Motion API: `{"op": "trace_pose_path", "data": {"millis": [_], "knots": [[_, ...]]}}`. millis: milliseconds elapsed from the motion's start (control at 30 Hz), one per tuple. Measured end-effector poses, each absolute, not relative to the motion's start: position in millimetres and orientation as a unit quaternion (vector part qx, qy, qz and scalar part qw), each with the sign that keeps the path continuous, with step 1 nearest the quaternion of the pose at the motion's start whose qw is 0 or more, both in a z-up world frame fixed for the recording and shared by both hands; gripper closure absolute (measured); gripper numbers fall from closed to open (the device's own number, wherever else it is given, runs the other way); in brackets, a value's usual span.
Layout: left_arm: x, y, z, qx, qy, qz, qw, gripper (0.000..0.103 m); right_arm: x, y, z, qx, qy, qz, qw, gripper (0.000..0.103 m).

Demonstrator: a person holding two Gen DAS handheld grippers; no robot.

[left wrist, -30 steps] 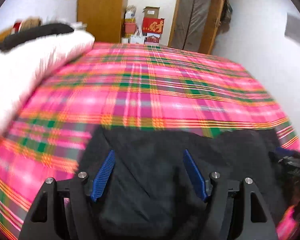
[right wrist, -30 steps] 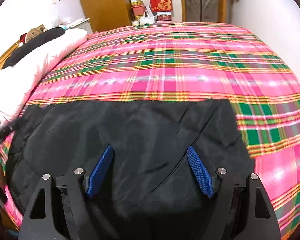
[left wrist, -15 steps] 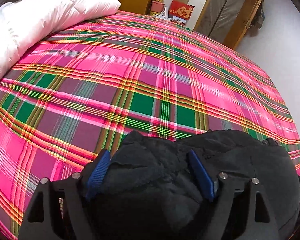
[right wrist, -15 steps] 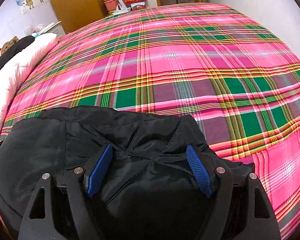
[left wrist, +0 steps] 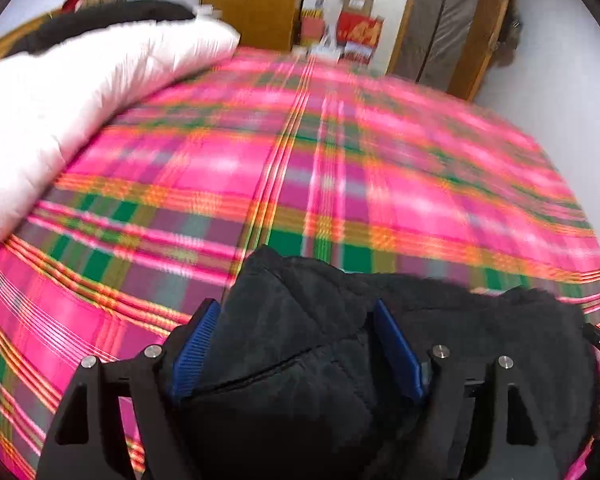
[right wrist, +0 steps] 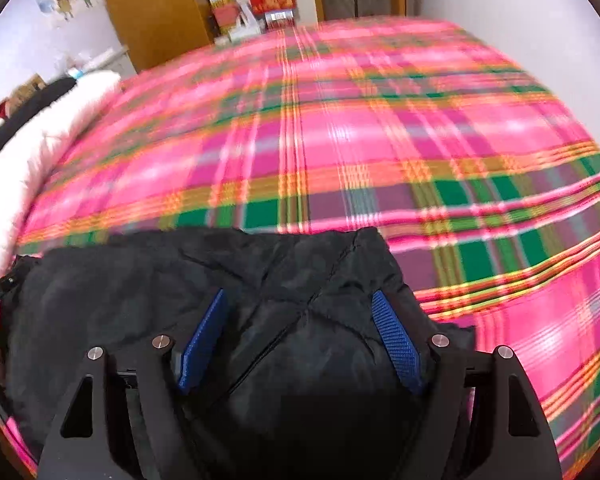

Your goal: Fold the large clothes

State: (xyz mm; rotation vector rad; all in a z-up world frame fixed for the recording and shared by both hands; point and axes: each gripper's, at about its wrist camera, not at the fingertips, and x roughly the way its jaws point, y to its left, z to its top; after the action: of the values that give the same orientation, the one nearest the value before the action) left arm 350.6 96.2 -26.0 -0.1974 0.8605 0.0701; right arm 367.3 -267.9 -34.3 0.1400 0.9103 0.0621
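Note:
A black padded jacket lies bunched at the near edge of the pink plaid bed. My left gripper has its jaws wide and closing, and a thick fold of the jacket fills the gap and touches both blue pads. In the right wrist view the same jacket bulges between the pads of my right gripper, which holds it the same way. One jacket corner pokes out ahead of the fingers. The other gripper's tip shows at each view's edge.
A white duvet with a dark garment on top lies along the bed's left side. Beyond the bed stand a wooden wardrobe, stacked boxes and a door. A white wall runs along the right.
The jacket, flat and spread a second ago, is now gathered into a thick bundle between both pairs of pads. Both grippers have swung with it and the bed is motion-blurred.

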Motion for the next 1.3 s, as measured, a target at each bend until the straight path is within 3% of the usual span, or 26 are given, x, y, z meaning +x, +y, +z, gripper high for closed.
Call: {"op": "trace_pose_path", "data": {"millis": [133, 333, 433, 600, 800, 967, 1167, 1267, 1300], "knots": [[313.0, 66.1, 17.5, -0.090, 0.362, -0.016, 0.928, 0.023, 329.9, -253.2, -8.0, 0.071, 0.401, 0.072, 0.910, 0.028], [314.6, -14.9, 10.5, 0.018, 0.368, -0.061, 0.928, 0.021, 333.9, -244.5, -46.4, 0.045, 0.441, 0.058, 0.895, 0.029], [328.2, 13.1, 8.5, 0.003, 0.367, -0.018, 0.930, 0.021, 341.4, -258.7, -58.0, 0.049, 0.451, 0.054, 0.889, 0.029], [358.6, 87.9, -20.0, -0.040, 0.428, 0.053, 0.901, 0.021, 349.4, -265.8, -74.3, 0.027, 0.450, 0.051, 0.891, 0.029], [354.2, 103.9, -32.3, -0.036, 0.451, 0.069, 0.889, 0.022, 358.6, -267.0, -64.1, 0.022, 0.470, 0.045, 0.881, 0.031], [324.3, 111.6, 7.4, -0.046, 0.389, 0.096, 0.915, 0.022, 318.5, -271.6, -21.0, 0.025, 0.414, 0.057, 0.908, 0.031], [300.0, 127.8, 34.3, -0.094, 0.334, 0.100, 0.933, 0.022, 313.5, -283.9, -32.9, 0.032, 0.420, 0.049, 0.906, 0.032], [302.5, 97.1, 18.5, -0.058, 0.349, 0.031, 0.935, 0.022, 326.7, -292.1, -54.4, 0.045, 0.439, 0.036, 0.896, 0.044], [309.2, 86.6, 4.2, -0.041, 0.363, 0.012, 0.931, 0.022, 330.0, -295.2, -61.8, 0.047, 0.442, 0.031, 0.895, 0.044]]}}
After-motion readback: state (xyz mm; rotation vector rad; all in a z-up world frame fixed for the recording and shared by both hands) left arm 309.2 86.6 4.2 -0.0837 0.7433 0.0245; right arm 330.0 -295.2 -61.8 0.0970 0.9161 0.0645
